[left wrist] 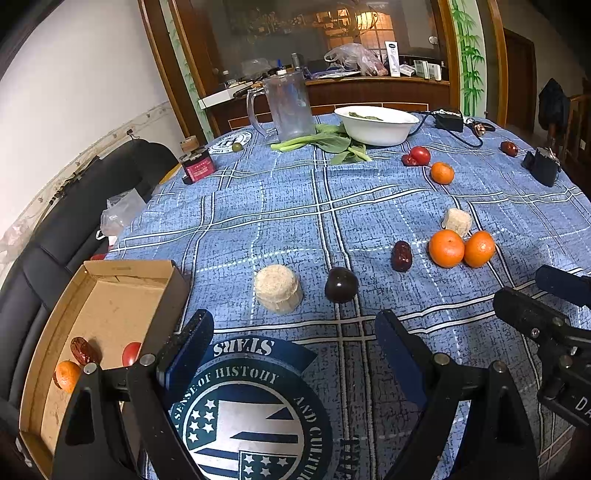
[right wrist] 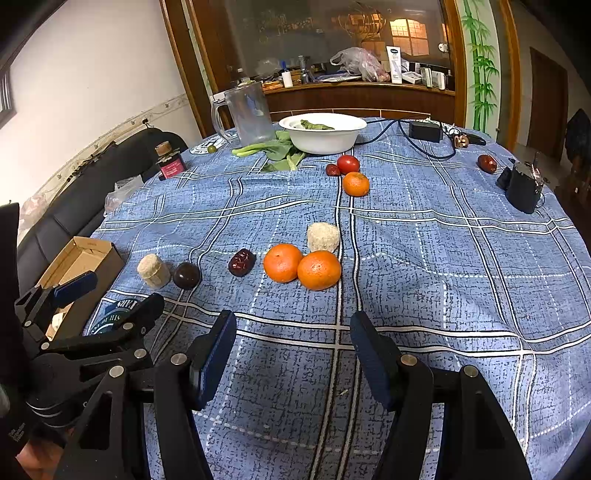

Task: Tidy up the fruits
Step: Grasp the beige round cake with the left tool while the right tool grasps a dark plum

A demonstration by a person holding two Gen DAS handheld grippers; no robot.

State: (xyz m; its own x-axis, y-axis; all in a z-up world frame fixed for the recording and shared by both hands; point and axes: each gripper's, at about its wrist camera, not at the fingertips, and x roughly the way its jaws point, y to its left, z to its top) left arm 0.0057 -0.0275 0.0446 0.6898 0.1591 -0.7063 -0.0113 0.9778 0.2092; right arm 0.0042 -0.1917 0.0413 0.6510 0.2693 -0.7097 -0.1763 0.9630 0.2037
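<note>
Dim, cool indoor light is falling evenly over the bench (left wrist: 280,206), leaving only soft, short shadows beneath the fruit. A warm lamp (left wrist: 364,20) is glowing behind the glass partition (right wrist: 332,40) at the back and throwing faint reflections there. Fisheye distortion is bending the walls and rounding the bench's edge, corners are darkening to black, and the near fingers (right wrist: 212,360) are looking slightly soft.
</note>
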